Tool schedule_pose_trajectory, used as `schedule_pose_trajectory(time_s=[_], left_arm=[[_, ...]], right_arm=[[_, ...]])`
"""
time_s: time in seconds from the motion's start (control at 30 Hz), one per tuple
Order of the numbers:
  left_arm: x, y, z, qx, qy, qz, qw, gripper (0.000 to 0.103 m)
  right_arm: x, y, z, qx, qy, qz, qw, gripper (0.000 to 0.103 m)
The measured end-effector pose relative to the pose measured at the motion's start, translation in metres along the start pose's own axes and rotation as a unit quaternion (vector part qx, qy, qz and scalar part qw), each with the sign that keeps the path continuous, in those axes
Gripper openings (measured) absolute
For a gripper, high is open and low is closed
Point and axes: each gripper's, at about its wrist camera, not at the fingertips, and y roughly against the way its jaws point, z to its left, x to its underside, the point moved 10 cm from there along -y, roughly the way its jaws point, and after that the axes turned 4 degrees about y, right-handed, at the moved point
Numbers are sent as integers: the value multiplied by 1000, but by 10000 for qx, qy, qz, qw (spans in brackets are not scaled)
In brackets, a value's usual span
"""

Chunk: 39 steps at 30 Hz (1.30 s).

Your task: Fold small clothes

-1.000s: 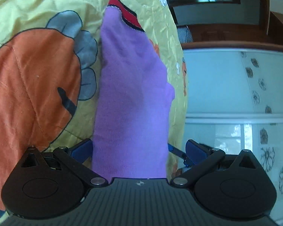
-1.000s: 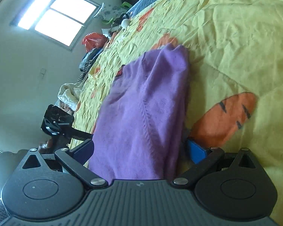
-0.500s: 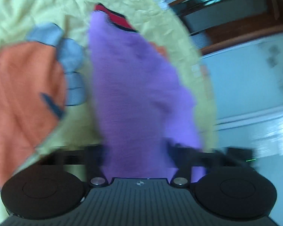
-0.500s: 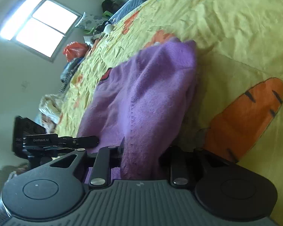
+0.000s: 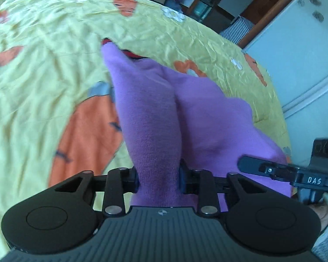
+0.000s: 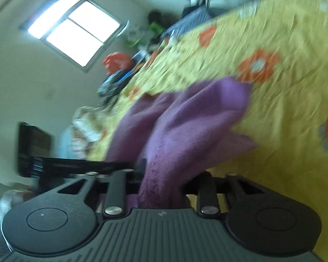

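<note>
Both grippers had closed within the last second; a moment before, their jaws stood wide on either side of the cloth, and now the left gripper [image 5: 158,178] pinched a bunched ridge of the purple garment [image 5: 155,118] tight between its pads, while the right gripper [image 6: 164,183] clamped another gathered edge of the same garment [image 6: 185,126]; the right gripper's fingers [image 5: 258,167] showed at the right of the left view, close beside the left one; the garment no longer lay flat, for its near part rose up from the yellow bedspread [image 5: 43,83] towards both grippers, while its far end, with a red trim [image 5: 132,53] showing, looked to rest on the bed; both views were smeared with motion; I judged that the grasp was made and the lift begun, so the near edge could next be carried over to the far side to make the fold.
</note>
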Motion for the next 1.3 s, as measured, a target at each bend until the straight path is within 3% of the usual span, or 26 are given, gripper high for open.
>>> schedule_pose_trajectory(time_s=[0.03, 0.07, 0.1, 0.23, 0.3, 0.4, 0.47, 0.5, 0.53, 0.57, 0.6, 0.63, 0.67, 0.7, 0.73, 0.77, 0.8, 0.83, 0.87, 0.93, 1.0, 1.1, 1.17, 1.23, 1.27, 1.3], left_arm=[[8, 0, 12, -76, 133, 34, 9999, 55], [18, -4, 24, -118, 278, 94, 9995, 65], [32, -6, 35, -89, 425, 139, 9990, 68], [95, -2, 54, 330, 805, 209, 9960, 73], [121, 3, 56, 490, 960, 135, 9941, 91], [152, 0, 58, 591, 1049, 82, 9927, 97], [161, 4, 55, 755, 1127, -184, 9906, 102], [161, 4, 53, 777, 1186, -302, 9894, 101], [160, 2, 51, 751, 1257, -395, 9884, 101], [161, 1, 49, 755, 1318, -435, 9874, 91], [163, -1, 46, 781, 1384, -417, 9864, 55], [168, -6, 43, 731, 1433, -305, 9865, 38], [174, -7, 41, 660, 1319, -235, 9888, 27], [176, -6, 38, 608, 1121, -278, 9915, 28], [175, -4, 37, 557, 1035, -265, 9927, 29], [170, 0, 40, 527, 1082, -287, 9923, 44], [162, 4, 44, 542, 1197, -326, 9908, 83], [148, 9, 52, 553, 1337, -504, 9882, 101], [130, 16, 59, 556, 1409, -812, 9851, 101], [96, 13, 69, 391, 1282, -937, 9865, 103], [63, 1, 77, 395, 1351, -961, 9854, 103], [23, -33, 85, 387, 1569, -767, 9839, 102], [-9, -46, 79, 496, 1458, -917, 9838, 103], [-38, -61, 75, 674, 1435, -971, 9826, 103], [-49, -67, 74, 800, 1477, -949, 9812, 100], [-58, -72, 71, 865, 1502, -902, 9807, 74]], right_arm=[[12, -11, -12, 176, -37, 226, 9996, 103], [22, -17, -24, 430, -46, 410, 9982, 102], [28, -12, -34, 625, -59, 280, 9976, 102], [58, 25, -42, 373, -66, 9, 9993, 102], [80, 38, -40, 430, 158, 42, 9989, 102], [110, 44, -36, 405, 314, 204, 9985, 102], [121, 46, -27, 340, 453, 182, 9982, 100], [123, 44, -22, 333, 517, 211, 9979, 90], [125, 40, -19, 382, 599, 286, 9971, 40], [128, 35, -21, 599, 667, 444, 9950, 8], [128, 32, -25, 764, 758, 461, 9931, 10], [126, 31, -25, 766, 800, 462, 9928, 10], [126, 33, -25, 789, 819, 480, 9923, 10], [126, 35, -20, 825, 1073, 459, 9897, 15], [126, 38, -19, 862, 1223, 442, 9878, 28], [121, 39, -23, 867, 1142, 485, 9885, 44], [113, 39, -29, 835, 975, 518, 9904, 82], [101, 39, -32, 652, 833, 385, 9936, 98], [86, 39, -36, 499, 736, 214, 9958, 96], [58, 29, -53, 369, 381, 163, 9985, 97], [34, 11, -69, -95, -157, 244, 9995, 97], [8, -20, -82, -419, -458, 315, 9976, 92], [-2, -37, -81, -537, -479, 499, 9962, 79], [-2, -57, -83, -353, -407, 827, 9951, 18], [-2, -64, -83, -293, -298, 888, 9952, 18], [-5, -66, -81, -306, -154, 852, 9958, 17]])
